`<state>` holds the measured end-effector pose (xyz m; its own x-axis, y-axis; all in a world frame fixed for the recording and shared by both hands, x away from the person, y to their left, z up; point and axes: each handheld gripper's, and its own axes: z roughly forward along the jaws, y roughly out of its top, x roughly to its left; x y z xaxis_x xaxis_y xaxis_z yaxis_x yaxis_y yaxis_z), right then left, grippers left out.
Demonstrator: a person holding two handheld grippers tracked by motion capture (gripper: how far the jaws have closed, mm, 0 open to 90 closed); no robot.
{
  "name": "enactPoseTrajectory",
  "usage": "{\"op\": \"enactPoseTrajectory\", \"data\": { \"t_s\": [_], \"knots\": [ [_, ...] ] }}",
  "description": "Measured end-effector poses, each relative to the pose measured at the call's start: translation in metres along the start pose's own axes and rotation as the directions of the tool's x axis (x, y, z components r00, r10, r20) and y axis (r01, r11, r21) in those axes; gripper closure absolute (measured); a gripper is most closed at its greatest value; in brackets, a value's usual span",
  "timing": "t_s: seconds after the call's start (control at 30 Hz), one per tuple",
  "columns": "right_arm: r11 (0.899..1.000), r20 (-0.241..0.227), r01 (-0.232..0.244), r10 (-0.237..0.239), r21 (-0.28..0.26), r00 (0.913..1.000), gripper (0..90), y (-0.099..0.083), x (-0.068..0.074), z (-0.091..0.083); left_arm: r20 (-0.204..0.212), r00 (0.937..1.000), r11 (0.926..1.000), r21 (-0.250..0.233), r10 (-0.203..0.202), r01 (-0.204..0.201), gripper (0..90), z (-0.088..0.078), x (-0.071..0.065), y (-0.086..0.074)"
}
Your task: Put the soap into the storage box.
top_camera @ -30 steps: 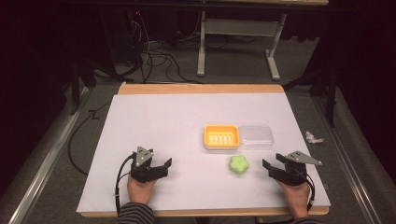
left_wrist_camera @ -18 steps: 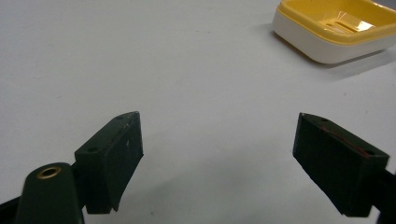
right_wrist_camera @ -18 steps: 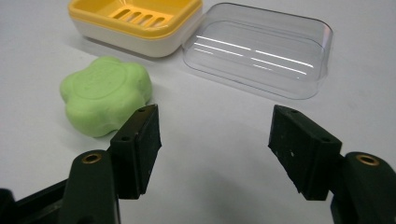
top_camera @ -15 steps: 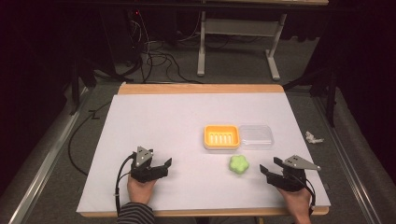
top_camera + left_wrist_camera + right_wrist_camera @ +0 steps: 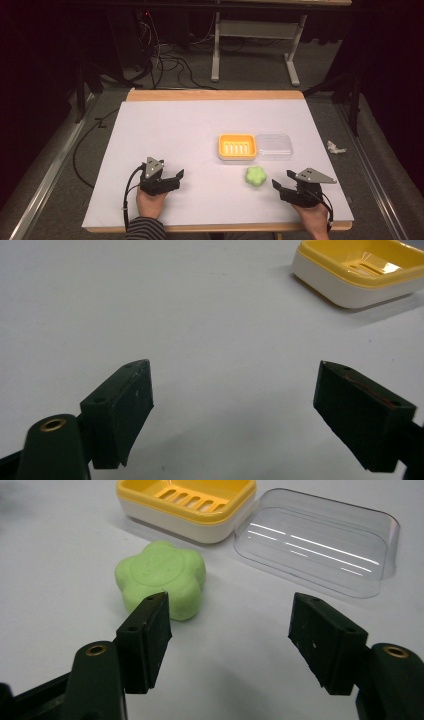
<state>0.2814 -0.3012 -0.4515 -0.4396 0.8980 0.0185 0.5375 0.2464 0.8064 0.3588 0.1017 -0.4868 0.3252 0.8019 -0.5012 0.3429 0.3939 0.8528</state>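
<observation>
- Two grippers sit at the near edge of the table (image 5: 165,130), one in each of the person's hands; a striped sleeve (image 5: 145,231) shows under the left one.
- Left gripper (image 5: 176,178): low over the white surface, jaws spread wide, nothing between them. From the left gripper view, only bare tabletop lies between the pads, with a corner of the soap dish (image 5: 360,270) far off at upper right.
- Right gripper (image 5: 281,183): near the right front corner, jaws pointing left toward the green soap (image 5: 255,176). Jaws have just been opening a little; they stand parted, nothing gripped.
- Right gripper view: the flower-shaped soap lies just past the tip of the jaw at the left of that view and off to that side, not in the gap. The gap itself shows plain table. Whether that tip touches the soap I cannot tell; it looks just short.
- Green soap: flat on the table, free, near the right gripper and well apart from the left one.
- Just beyond the soap: yellow soap dish with white base and slotted floor, empty.
- Clear plastic lid (image 5: 273,146): lying beside the dish on its right, edges touching or nearly so, open side down by the look of it.
- Farther right, off the table: a small crumpled white scrap (image 5: 335,147) on the grey floor.
- Beyond the far wooden edge: cables (image 5: 165,60) and a grey stand frame (image 5: 255,40) in the dark.
</observation>
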Motion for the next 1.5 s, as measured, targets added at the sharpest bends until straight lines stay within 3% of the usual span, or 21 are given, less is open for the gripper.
{"op": "enactPoseTrajectory", "data": {
  "t_s": [0.37, 0.6, 0.97, 1.5],
  "knots": [
    [0.999, -0.029, 0.044, -0.044, 0.013, 0.9986, 32.0, 0.009, 0.012, 0.003, -0.002, 1.0000, 1.0000, 0.005, -0.004, 0.004, 16.8, 0.001, 0.000, 0.000],
    [0.995, -0.068, 0.084, -0.081, 0.051, 0.9944, 29.5, 0.016, 0.025, 0.018, -0.006, 1.0000, 0.9999, 0.015, 0.006, -0.006, 16.8, 0.002, 0.000, -0.001],
    [0.988, -0.083, 0.124, -0.117, 0.092, 0.9896, 24.6, 0.026, 0.033, 0.033, -0.001, 1.0000, 1.0000, 0.008, -0.001, 0.002, 16.7, 0.001, 0.000, -0.001],
    [0.967, -0.103, 0.177, -0.160, 0.186, 0.9818, 16.9, 0.040, 0.037, 0.060, -0.001, 1.0000, 0.9999, 0.015, 0.008, -0.008, 16.7, 0.002, -0.001, -0.001]
  ]
}}
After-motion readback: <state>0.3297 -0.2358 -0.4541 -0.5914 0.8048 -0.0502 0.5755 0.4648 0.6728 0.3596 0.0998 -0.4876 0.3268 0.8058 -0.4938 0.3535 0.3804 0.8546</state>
